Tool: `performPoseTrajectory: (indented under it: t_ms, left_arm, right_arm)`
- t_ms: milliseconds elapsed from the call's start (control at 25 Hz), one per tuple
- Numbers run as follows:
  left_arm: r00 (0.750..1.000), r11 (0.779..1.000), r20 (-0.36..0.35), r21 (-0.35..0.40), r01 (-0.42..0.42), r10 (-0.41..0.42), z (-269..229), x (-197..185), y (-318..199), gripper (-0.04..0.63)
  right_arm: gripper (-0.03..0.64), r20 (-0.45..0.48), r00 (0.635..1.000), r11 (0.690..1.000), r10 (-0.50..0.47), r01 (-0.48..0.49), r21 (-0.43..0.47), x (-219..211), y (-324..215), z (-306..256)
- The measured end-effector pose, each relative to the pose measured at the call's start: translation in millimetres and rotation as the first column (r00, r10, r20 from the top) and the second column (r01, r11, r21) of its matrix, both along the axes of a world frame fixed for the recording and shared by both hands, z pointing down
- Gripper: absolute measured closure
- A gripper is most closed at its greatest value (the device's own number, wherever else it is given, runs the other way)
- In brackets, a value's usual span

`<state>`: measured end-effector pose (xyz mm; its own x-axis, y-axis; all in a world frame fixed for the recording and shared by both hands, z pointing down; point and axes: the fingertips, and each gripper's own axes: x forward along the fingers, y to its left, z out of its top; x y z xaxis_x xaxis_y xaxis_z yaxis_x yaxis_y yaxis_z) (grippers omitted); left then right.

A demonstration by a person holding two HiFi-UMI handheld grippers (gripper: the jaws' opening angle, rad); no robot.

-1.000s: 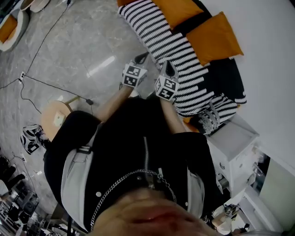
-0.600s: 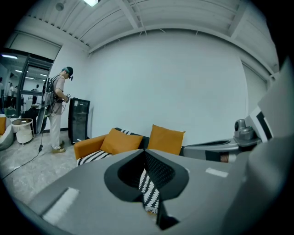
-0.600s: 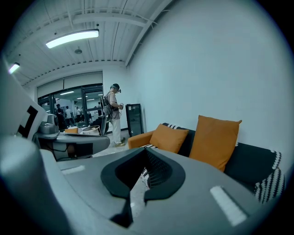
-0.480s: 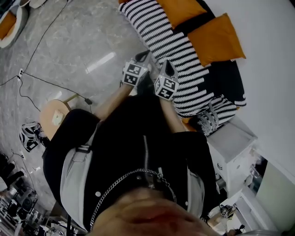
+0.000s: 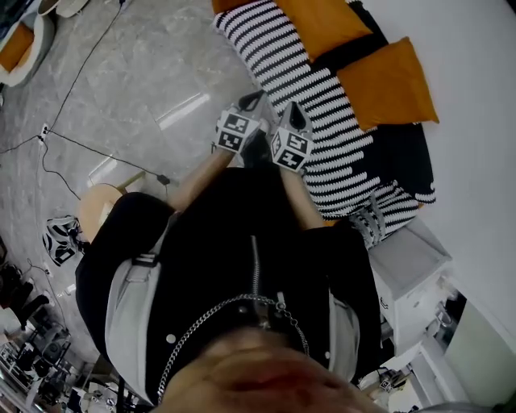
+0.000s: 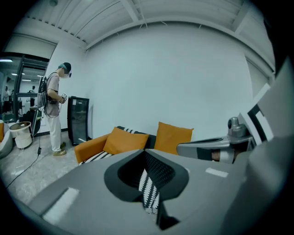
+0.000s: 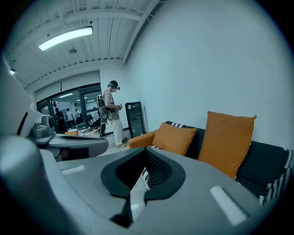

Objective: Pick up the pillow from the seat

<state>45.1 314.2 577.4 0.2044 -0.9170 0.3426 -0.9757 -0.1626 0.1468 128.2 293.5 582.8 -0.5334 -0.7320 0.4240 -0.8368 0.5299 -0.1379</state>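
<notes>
Two orange pillows (image 5: 387, 81) (image 5: 322, 20) lean against the dark back of a sofa with a black-and-white striped seat (image 5: 322, 105). The left gripper view shows them as the nearer pillow (image 6: 126, 140) and the farther pillow (image 6: 172, 137); the right gripper view shows the same two pillows (image 7: 174, 137) (image 7: 227, 140). My left gripper (image 5: 251, 103) and right gripper (image 5: 292, 114) hover side by side over the seat's front edge, well short of the pillows. Both are shut and hold nothing; only striped fabric shows beyond the left gripper (image 6: 145, 153) and right gripper (image 7: 146, 149).
A person in white (image 6: 55, 110) stands near a black cabinet (image 6: 78, 120) left of the sofa's orange armrest (image 6: 89, 147). A round wooden stool (image 5: 101, 206) and cables (image 5: 89, 149) are on the grey floor. A white cabinet (image 5: 411, 266) stands by the sofa's near end.
Both grippers stay shut in nearly the same place. The head view has shifted a little, so the sofa sits slightly farther right and the stool lower.
</notes>
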Motion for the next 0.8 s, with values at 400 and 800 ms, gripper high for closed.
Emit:
performPoseTrajectory:
  t_ms: [400, 800]
  left_arm:
    - [1.0, 0.999, 0.01, -0.031, -0.015, 0.015, 3, -36, -72, 0.586]
    - [1.0, 0.999, 0.01, -0.047, 0.018, -0.018, -2, -72, -142, 0.586]
  right_arm:
    - [0.614, 0.007, 1.0, 1.0, 0.005, -0.004, -0.021, -41, -81, 2]
    - [0.614, 0.025, 1.0, 0.999, 0.007, -0.006, -0.033, -65, -161, -6]
